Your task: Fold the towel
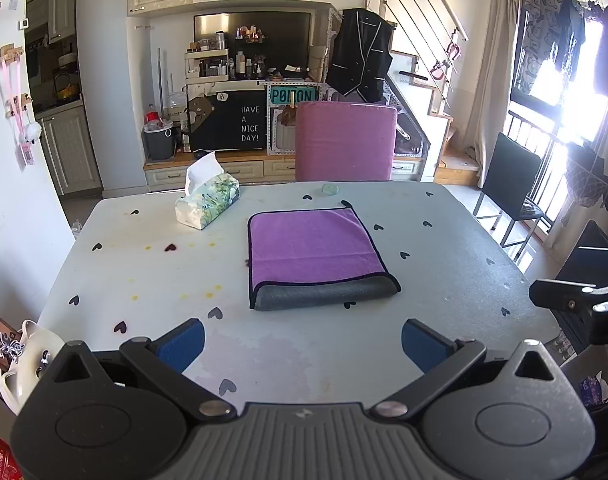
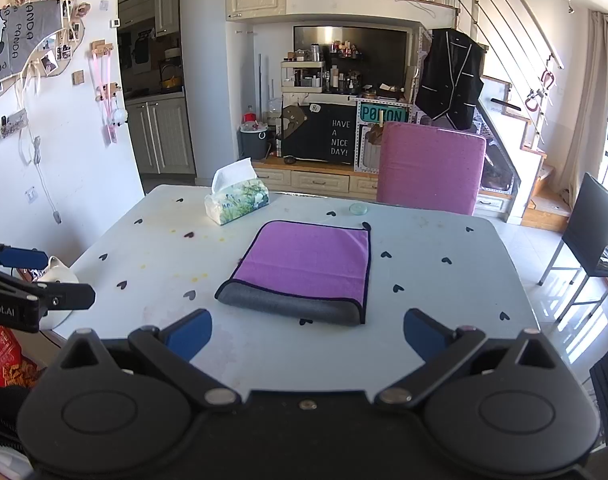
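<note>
Both grippers hang wide apart and empty over the near edge of the table (image 1: pixel 444 240): your left gripper (image 1: pixel 302 343) and right gripper (image 2: pixel 308 334) each have the towel (image 1: pixel 316 256) straight ahead, lying flat beyond the fingertips, untouched. It looks already folded once, purple over a grey lip nearest you. Next, judge whether another fold is wanted; if so, reach forward for the near corners. A tissue pack (image 1: pixel 207 204) sits ahead and left.

Purple-and-grey towel (image 1: pixel 316 246), pale table (image 1: pixel 151 280) with, seemingly, dark hearts
</note>
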Motion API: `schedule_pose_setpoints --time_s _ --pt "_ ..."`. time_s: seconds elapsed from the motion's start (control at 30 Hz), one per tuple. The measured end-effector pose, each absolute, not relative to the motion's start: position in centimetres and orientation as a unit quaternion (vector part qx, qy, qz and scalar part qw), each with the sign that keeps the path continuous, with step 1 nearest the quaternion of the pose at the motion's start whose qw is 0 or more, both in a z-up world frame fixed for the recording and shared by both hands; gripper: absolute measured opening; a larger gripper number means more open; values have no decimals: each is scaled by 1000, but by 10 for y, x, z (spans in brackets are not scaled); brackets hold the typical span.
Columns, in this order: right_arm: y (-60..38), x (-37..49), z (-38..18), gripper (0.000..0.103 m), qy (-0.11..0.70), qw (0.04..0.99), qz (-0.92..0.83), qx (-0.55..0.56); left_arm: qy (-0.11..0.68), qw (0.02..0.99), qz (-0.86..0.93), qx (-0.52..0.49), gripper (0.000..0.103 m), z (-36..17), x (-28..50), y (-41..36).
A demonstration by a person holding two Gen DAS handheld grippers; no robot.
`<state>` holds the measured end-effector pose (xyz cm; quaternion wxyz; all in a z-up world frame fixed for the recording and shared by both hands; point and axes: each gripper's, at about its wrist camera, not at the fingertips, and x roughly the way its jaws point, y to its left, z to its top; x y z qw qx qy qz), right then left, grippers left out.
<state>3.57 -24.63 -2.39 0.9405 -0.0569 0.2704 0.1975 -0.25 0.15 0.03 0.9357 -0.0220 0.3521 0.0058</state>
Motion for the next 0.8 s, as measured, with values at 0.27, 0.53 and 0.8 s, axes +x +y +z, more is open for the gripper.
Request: schedule_pose_setpoints --time_s 0.27,0.53,0.8 --pt "-246 36 -24 102 270 941 197 -58 352 936 4 -22 103 0 -3 0" --pt "-247 36 -26 102 270 940 198 -60 352 936 4 -22 103 -1 -3 -1" --pt "-246 35 -27 102 270 940 199 -62 353 935 3 -23 103 -1 -3 0"
